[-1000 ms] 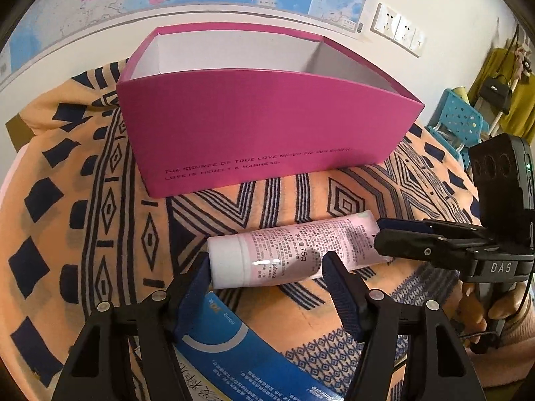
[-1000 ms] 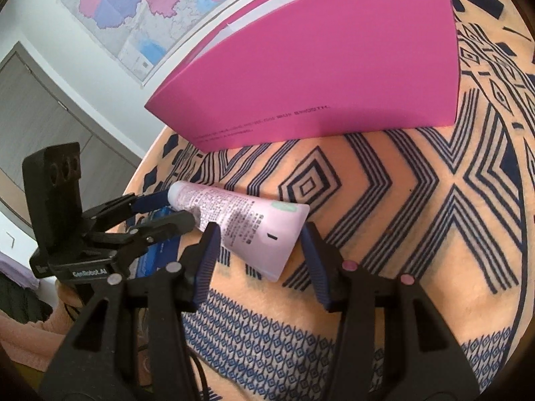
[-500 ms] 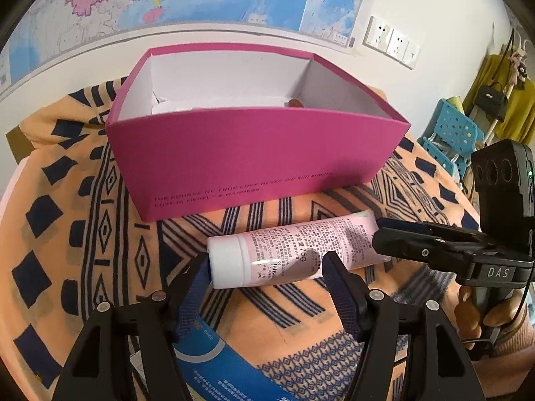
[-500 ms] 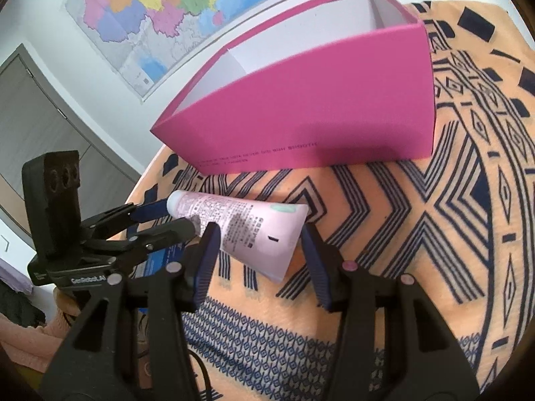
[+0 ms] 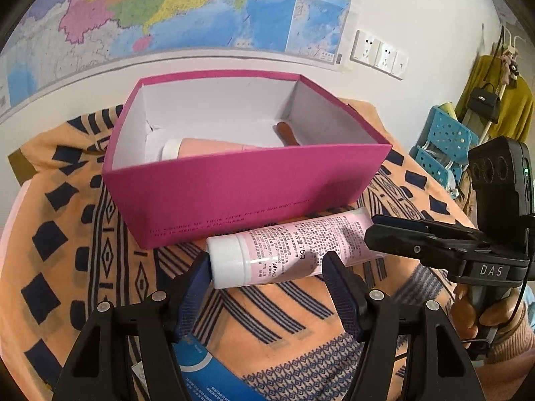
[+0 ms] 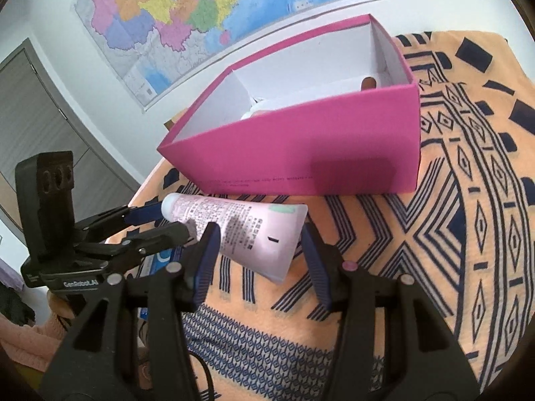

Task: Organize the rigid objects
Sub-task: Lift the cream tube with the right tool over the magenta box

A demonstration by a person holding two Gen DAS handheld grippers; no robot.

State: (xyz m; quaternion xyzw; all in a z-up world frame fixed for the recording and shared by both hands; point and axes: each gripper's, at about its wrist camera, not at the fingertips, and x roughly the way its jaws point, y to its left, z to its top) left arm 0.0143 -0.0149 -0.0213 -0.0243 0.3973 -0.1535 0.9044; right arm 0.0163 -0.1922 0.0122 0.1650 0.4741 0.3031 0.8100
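Observation:
A pink tube [image 5: 294, 247] with a white cap hangs a little above the patterned cloth, held at both ends. My left gripper [image 5: 265, 265] is shut on its cap end, the cap against the left pad. My right gripper [image 6: 260, 237] is shut on the flat crimped end [image 6: 284, 234]. In each wrist view the other gripper reaches in from the side: the right gripper [image 5: 371, 230] and the left gripper [image 6: 160, 224]. Just behind the tube stands the open magenta box [image 5: 234, 197], also seen as the box [image 6: 301, 147] in the right wrist view. It holds a peach tube [image 5: 207, 145] and a brown handle [image 5: 286, 132].
A blue package [image 5: 207, 377] lies on the orange patterned cloth [image 5: 67, 250] under my left gripper. A wall with a map [image 5: 167, 10] and sockets rises close behind the box. Blue plastic chairs [image 5: 444, 140] stand at the right, and a person's hand [image 5: 495, 320] holds the right gripper.
Both grippers have risen together with the pink tube between them. The box now sits lower in both views, so its inside and contents show.

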